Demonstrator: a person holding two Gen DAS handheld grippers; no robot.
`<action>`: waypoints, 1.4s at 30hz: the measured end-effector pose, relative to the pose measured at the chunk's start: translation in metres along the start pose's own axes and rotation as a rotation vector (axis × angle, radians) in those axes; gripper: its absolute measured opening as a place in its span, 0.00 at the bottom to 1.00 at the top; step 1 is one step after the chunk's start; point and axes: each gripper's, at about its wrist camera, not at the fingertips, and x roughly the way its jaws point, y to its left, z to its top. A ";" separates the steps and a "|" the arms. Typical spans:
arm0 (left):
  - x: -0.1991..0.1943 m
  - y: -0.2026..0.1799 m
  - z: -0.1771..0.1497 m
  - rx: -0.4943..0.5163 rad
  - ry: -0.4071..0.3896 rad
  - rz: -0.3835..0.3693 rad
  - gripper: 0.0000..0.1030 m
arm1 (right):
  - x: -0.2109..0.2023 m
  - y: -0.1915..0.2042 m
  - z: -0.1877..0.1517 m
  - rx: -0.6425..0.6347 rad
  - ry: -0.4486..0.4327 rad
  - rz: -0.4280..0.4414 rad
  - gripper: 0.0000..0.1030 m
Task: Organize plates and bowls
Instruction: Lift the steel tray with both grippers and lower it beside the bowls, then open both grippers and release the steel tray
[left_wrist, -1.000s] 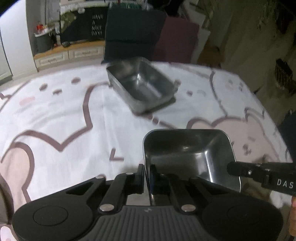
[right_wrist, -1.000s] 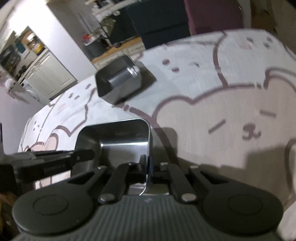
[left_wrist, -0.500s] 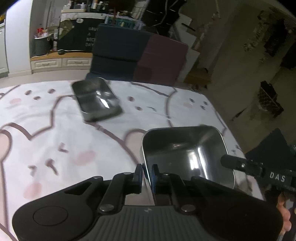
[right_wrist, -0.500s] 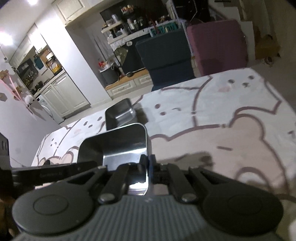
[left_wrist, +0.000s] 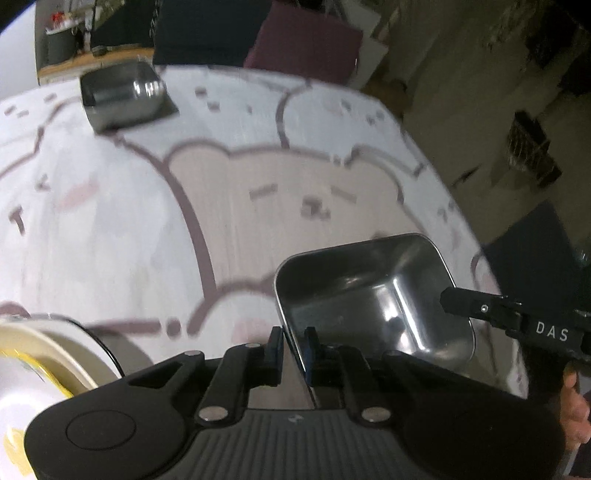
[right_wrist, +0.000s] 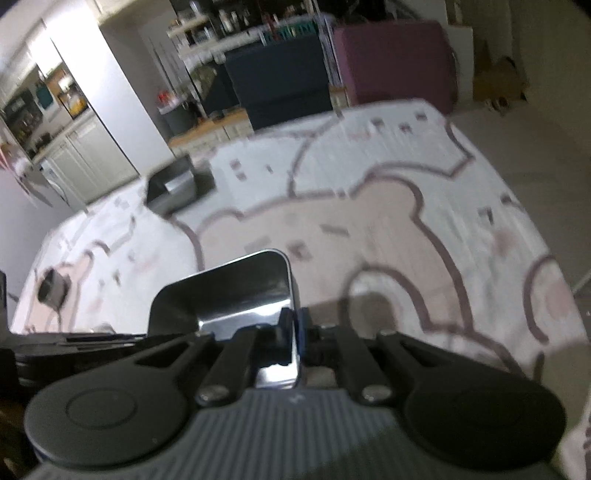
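Steel tray (left_wrist: 373, 295) sits right at both grippers, over the bear-print cloth (left_wrist: 147, 221). Left gripper (left_wrist: 293, 349) straddles its near-left rim; jaws narrow, have just been opening a bit, a small gap shows beside the rim. Right gripper (right_wrist: 293, 334) pinches the tray's right wall, jaws clamped tight. 2nd steel tray (left_wrist: 122, 96) lies far ahead-left of left gripper, well apart. White bowl w/ yellow band (left_wrist: 44, 373) just left of left gripper.

Cloth (left_wrist: 258, 177) ahead lies bare; 1 steel tray (left_wrist: 122, 94) blocks its far-left corner.
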 end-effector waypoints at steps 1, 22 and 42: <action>0.005 0.002 -0.002 0.002 0.018 0.003 0.11 | 0.005 -0.004 -0.005 0.003 0.027 -0.007 0.04; 0.028 -0.006 -0.008 0.075 0.092 0.030 0.11 | 0.041 -0.011 -0.027 -0.045 0.211 -0.096 0.04; -0.020 -0.008 0.008 0.160 0.020 0.012 0.84 | 0.006 -0.004 -0.023 -0.051 0.145 -0.102 0.69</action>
